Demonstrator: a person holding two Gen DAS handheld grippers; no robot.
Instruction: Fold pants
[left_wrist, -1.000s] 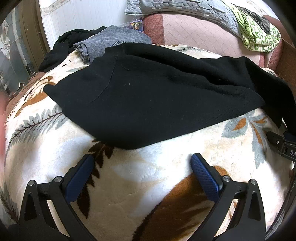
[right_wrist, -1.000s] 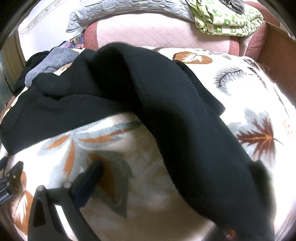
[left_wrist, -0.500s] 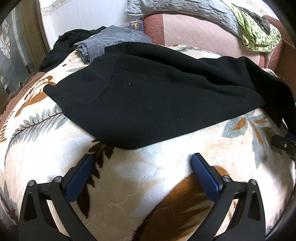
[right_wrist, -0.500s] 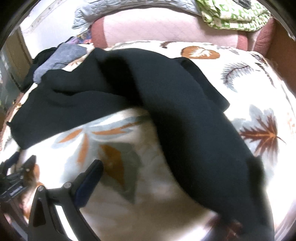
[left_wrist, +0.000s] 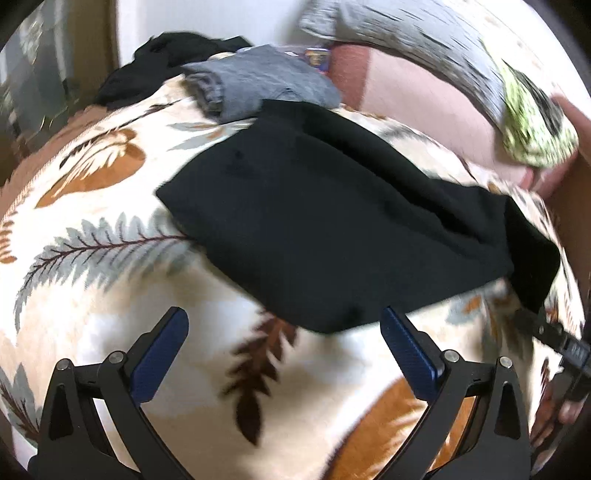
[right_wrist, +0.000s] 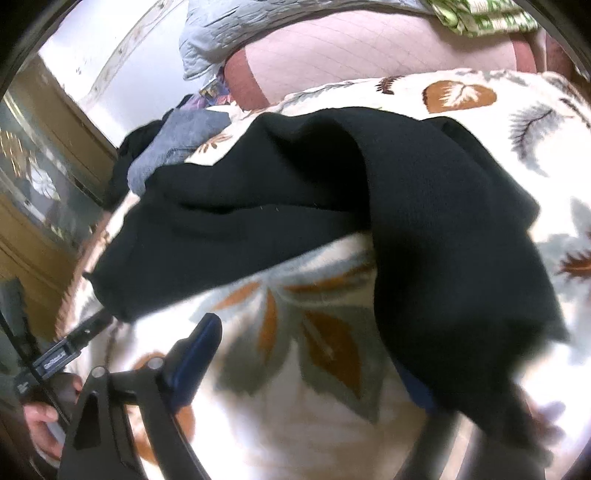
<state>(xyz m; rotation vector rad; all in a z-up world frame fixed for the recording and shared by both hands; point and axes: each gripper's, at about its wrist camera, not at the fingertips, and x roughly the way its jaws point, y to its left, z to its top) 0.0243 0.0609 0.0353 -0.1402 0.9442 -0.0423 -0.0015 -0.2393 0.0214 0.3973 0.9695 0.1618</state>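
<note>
Black pants (left_wrist: 332, 221) lie spread on a leaf-patterned blanket (left_wrist: 110, 280). My left gripper (left_wrist: 284, 347) is open and empty, just short of the pants' near edge. In the right wrist view one pant leg (right_wrist: 461, 266) drapes over my right gripper (right_wrist: 314, 365) and hides its right finger. The left finger (right_wrist: 195, 354) stands wide apart and bare. The other leg (right_wrist: 221, 229) lies flat to the left. The view is blurred.
A folded grey garment (left_wrist: 255, 81) and another black garment (left_wrist: 162, 62) lie at the blanket's far left. A pink sofa back (left_wrist: 413, 92) with a grey quilt (left_wrist: 399, 29) and green cloth (left_wrist: 532, 125) stands behind. A wooden cabinet (right_wrist: 40, 177) is at left.
Both cameras have moved and the views are now blurred. The right gripper has swung left with the pant leg still draped over it. The left gripper has shifted towards the pants' edge.
</note>
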